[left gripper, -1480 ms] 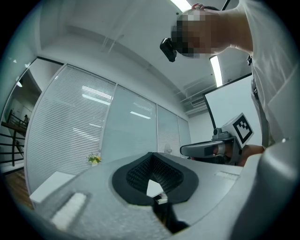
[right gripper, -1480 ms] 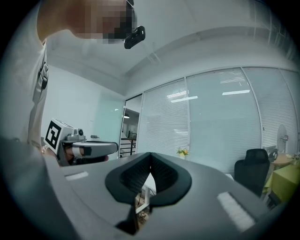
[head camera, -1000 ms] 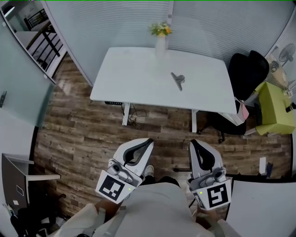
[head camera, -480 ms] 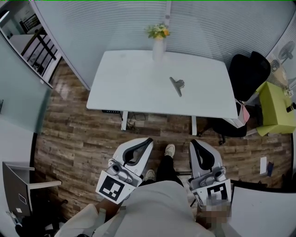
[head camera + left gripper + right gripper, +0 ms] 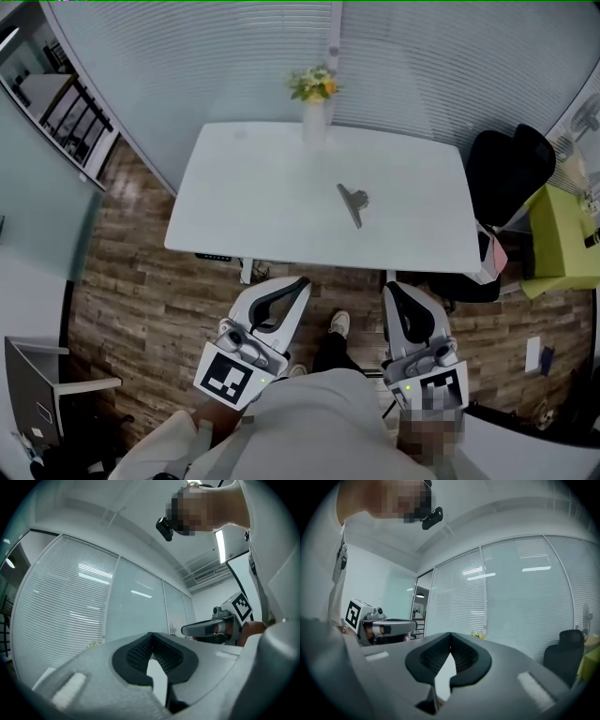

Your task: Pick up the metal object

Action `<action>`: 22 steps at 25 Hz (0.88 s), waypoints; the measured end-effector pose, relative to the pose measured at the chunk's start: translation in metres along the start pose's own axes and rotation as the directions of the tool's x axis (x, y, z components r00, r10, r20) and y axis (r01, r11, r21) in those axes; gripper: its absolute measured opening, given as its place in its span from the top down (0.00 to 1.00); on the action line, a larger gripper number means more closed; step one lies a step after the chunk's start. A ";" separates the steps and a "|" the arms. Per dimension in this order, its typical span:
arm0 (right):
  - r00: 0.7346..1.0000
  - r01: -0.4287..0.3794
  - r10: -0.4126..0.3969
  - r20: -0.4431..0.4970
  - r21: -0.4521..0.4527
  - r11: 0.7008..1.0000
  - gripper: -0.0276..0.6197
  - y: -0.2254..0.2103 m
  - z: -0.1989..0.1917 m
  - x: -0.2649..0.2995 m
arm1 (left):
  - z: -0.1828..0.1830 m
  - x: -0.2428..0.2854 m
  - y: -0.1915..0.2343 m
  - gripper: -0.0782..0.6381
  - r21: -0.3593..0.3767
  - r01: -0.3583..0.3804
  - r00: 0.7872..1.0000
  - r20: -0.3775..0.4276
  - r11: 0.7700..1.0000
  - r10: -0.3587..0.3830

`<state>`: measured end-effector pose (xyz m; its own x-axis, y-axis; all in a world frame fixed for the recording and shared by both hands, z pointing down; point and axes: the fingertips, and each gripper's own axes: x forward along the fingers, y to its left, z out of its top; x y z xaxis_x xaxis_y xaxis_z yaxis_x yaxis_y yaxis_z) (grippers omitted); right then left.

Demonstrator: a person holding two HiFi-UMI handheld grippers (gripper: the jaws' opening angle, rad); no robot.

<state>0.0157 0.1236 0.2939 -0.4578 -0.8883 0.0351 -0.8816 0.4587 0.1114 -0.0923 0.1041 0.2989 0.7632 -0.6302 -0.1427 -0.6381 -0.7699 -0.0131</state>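
Note:
The metal object (image 5: 352, 202), a small grey clip-like piece, lies on the white table (image 5: 244, 206), right of its middle. I hold both grippers close to my body, short of the table's near edge and well apart from the object. The left gripper (image 5: 300, 283) is shut with nothing between its jaws, and so is the right gripper (image 5: 391, 289). In the left gripper view the jaws (image 5: 151, 635) meet at the tip and point at a glass wall. The right gripper view shows the same closed tip (image 5: 450, 634). Neither gripper view shows the object.
A vase of flowers (image 5: 314, 103) stands at the table's far edge. A black office chair (image 5: 511, 169) and a green cabinet (image 5: 567, 234) are to the right of the table. Glass walls with blinds run behind. My shoe (image 5: 342, 323) is on the wood floor.
The table and the metal object have slid lower and nearer in the head view as I step forward. Both grippers keep their place and stay shut.

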 end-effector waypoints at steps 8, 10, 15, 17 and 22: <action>0.999 -0.043 0.043 0.021 0.012 0.999 0.95 -0.075 0.003 0.042 | -0.001 0.083 0.020 0.89 0.013 -0.010 1.000 -0.007 1.000 0.010; 0.998 -0.054 0.053 0.021 0.017 0.998 0.95 -0.092 0.002 0.051 | -0.002 0.102 0.025 0.89 0.002 -0.014 1.000 -0.006 1.000 0.014; 0.999 -0.053 0.053 0.013 0.023 0.998 0.95 -0.136 -0.005 0.071 | -0.008 0.151 0.038 0.89 -0.020 -0.021 1.000 0.002 1.000 0.021; 0.999 -0.047 0.047 0.006 0.019 0.999 0.95 -0.155 -0.008 0.076 | -0.010 0.169 0.040 0.89 -0.022 -0.027 1.000 0.003 0.999 0.027; 0.999 -0.054 0.054 0.006 0.027 0.998 0.95 -0.196 -0.013 0.089 | -0.017 0.213 0.045 0.89 -0.027 -0.038 0.999 0.004 0.999 0.038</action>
<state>0.1494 -0.0462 0.2877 -0.5051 -0.8623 0.0348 -0.8585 0.5062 0.0827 0.0431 -0.0661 0.2848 0.7381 -0.6585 -0.1468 -0.6635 -0.7480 0.0192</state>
